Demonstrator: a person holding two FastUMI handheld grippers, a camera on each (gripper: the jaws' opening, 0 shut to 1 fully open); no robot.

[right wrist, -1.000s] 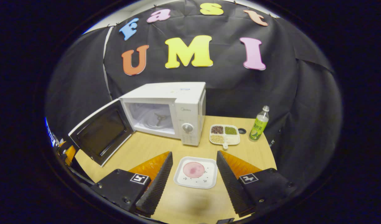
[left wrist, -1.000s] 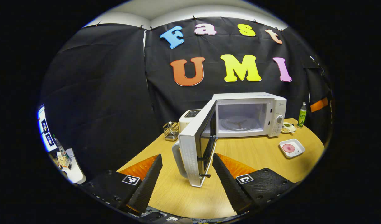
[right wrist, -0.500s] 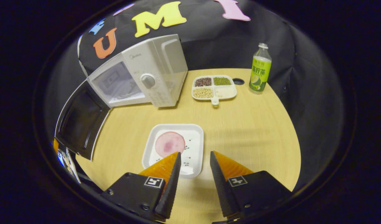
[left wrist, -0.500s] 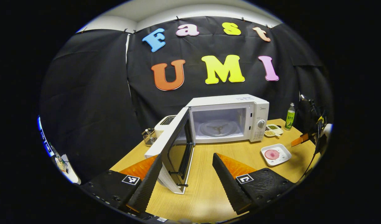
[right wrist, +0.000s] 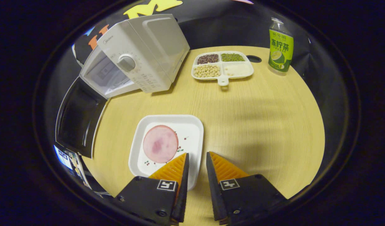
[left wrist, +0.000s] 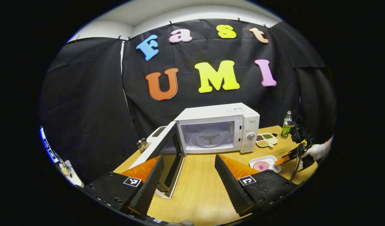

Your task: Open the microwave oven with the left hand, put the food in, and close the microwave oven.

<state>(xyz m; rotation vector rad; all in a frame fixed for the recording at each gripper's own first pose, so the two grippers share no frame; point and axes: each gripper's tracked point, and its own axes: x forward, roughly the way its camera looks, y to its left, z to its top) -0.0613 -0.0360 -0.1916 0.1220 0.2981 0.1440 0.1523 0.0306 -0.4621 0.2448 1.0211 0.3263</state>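
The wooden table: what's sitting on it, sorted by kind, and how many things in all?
Appliances: 2, microwave oven with its door open and a toaster.
Dishes: 2, white plate with a pink slice, and divided snack tray.
Bottles: 1, green bottle.
Wire baskets: 1.
Total: 6.

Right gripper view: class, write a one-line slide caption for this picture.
Right gripper straddles the near rim of the white plate holding a pink slice, beside the open microwave.
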